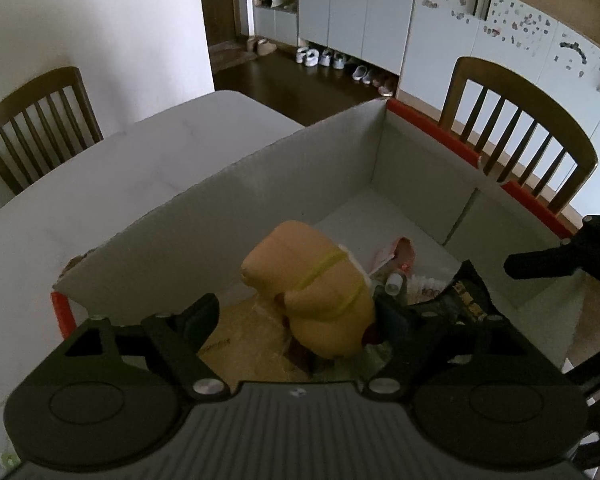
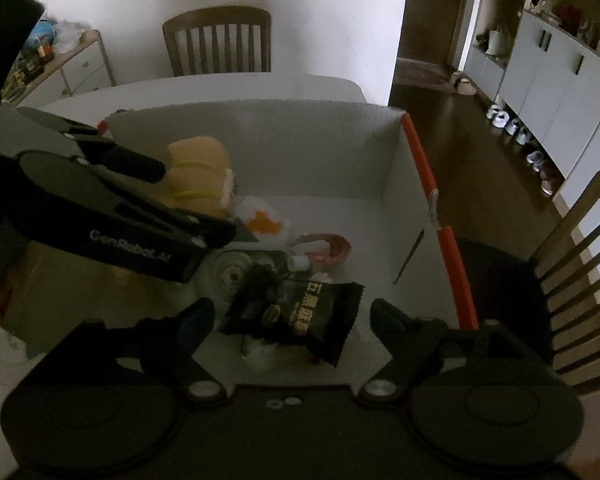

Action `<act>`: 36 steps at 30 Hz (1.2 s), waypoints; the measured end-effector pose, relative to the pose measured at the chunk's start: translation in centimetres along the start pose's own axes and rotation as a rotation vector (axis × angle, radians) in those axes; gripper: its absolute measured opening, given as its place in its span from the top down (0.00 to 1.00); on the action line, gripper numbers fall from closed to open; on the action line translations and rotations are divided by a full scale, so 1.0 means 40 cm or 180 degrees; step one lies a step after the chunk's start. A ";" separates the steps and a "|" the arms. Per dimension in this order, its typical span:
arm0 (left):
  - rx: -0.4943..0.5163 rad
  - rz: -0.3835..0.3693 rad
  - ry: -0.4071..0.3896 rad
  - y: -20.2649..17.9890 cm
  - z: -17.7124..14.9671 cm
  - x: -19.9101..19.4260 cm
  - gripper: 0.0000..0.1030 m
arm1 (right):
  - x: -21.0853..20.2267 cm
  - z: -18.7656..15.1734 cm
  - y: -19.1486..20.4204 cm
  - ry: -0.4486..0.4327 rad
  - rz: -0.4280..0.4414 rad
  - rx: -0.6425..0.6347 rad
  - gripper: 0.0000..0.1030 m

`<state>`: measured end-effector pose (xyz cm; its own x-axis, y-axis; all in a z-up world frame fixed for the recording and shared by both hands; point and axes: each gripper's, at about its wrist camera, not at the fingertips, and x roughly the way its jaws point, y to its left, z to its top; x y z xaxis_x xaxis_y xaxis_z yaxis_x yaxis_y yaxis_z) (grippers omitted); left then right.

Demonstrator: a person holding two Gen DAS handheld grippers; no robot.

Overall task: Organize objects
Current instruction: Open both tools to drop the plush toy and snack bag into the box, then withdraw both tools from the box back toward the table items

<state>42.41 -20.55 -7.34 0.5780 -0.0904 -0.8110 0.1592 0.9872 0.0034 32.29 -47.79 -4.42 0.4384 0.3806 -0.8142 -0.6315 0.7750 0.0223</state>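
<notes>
Inside the cardboard box point(image 2: 260, 152), both grippers hang with fingers apart: left gripper point(image 1: 300, 312) around the tan plush toy point(image 1: 316, 288), right gripper point(image 2: 292, 316) over the black snack packet point(image 2: 300, 316).

Place: a home, dining area by the entry
Signs: wooden chairs point(image 1: 520, 136) around a white table point(image 1: 140, 168), shoes point(image 1: 320, 57) under hallway cabinets point(image 1: 356, 4)

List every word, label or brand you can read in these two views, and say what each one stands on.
"GenRobot.AI": white lettering on the side of the left gripper, read in the right wrist view.
Gold characters on the black snack packet: too blurred to read in either view.
Print on the red-and-white wrapper in the cardboard box: too small to read.
Nothing else legible.
</notes>
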 end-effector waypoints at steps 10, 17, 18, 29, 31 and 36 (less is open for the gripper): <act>-0.0083 -0.0056 -0.0276 0.011 -0.018 -0.091 0.05 | -0.082 0.004 -0.002 -0.0186 -0.0022 0.0083 0.14; -0.0118 -0.0127 -0.0448 0.021 -0.051 -0.173 0.05 | -0.124 0.004 0.022 -0.0269 -0.0009 0.0073 0.13; -0.0125 -0.0138 -0.0467 0.024 -0.055 -0.185 0.05 | -0.128 0.004 0.029 -0.0278 -0.0006 0.0067 0.13; -0.0065 -0.0117 -0.0820 0.064 -0.133 -0.322 0.04 | -0.179 0.014 0.118 -0.0398 0.0030 0.0062 0.09; -0.0083 -0.0135 -0.0870 0.081 -0.148 -0.346 0.04 | -0.188 0.015 0.140 -0.0417 0.0026 0.0068 0.08; -0.0160 -0.0191 -0.0941 0.127 -0.191 -0.400 0.04 | -0.205 0.008 0.199 -0.0440 0.0045 0.0114 0.07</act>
<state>27.85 -13.09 1.20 0.7778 -0.1757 -0.6034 0.1646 0.9836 -0.0741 23.86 -44.58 2.64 0.5149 0.4556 -0.7261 -0.6162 0.7856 0.0560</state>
